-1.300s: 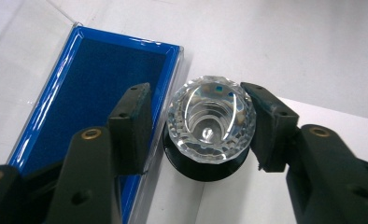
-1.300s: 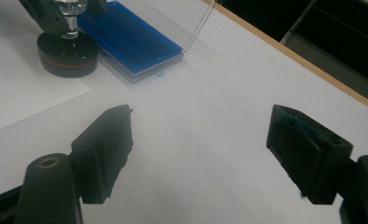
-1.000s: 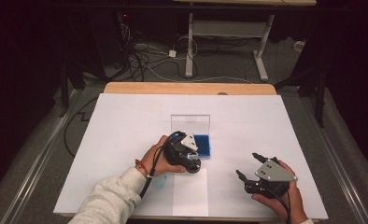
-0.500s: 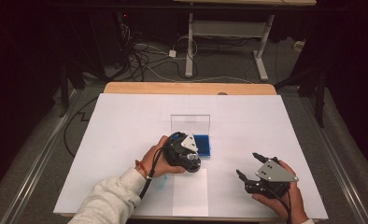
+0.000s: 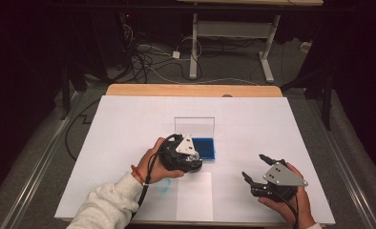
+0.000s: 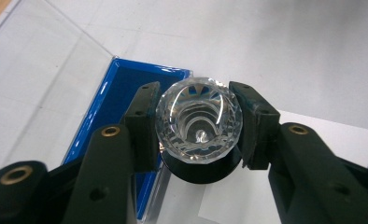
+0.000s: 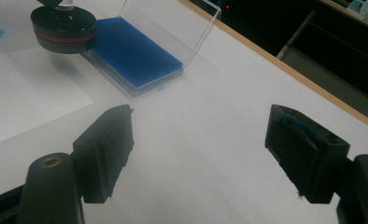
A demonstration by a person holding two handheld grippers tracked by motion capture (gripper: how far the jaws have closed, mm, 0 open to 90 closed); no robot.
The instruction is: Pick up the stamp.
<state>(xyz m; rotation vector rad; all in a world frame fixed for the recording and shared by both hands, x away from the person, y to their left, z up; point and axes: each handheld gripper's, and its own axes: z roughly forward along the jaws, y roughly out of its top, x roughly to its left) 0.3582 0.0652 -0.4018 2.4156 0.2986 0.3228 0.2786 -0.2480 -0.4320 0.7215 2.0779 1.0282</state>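
We have the faceted clear-handled round black stamp [image 6: 199,126] clamped in our left gripper [image 6: 198,123] and raised off the open blue ink pad [image 5: 206,148] at its three o'clock — inking looks done, stamping the white paper sheet [image 5: 194,195] remains — while our right gripper [image 5: 256,168] waits, jaws apart.

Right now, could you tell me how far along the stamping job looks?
Done: the ink pad case stands open, lid up, and the left gripper is shut on the stamp's clear faceted handle. In hand: the stamp's black base hangs just off the table beside the blue pad. Left: pressing it on the white sheet. The right gripper waits open.
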